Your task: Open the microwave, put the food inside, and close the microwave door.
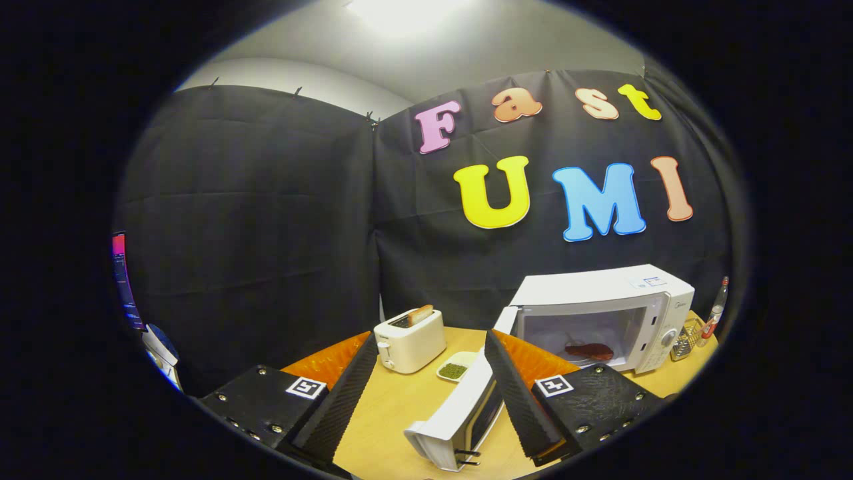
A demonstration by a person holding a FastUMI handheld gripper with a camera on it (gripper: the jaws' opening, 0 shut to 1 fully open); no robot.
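Microwave (603,313) on table (400,407) with food (590,351) inside, its door (460,413) swung open between the spread gripper (433,393) fingers, toaster (409,340) left, small dish (455,368) between them

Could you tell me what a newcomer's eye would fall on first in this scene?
Most likely the white microwave on the wooden table, its door swung wide open toward the gripper, with reddish food already inside. The gripper's fingers are open, the door's free edge lying between them. Beyond the left finger stands a white toaster with a slice of bread in its slot.
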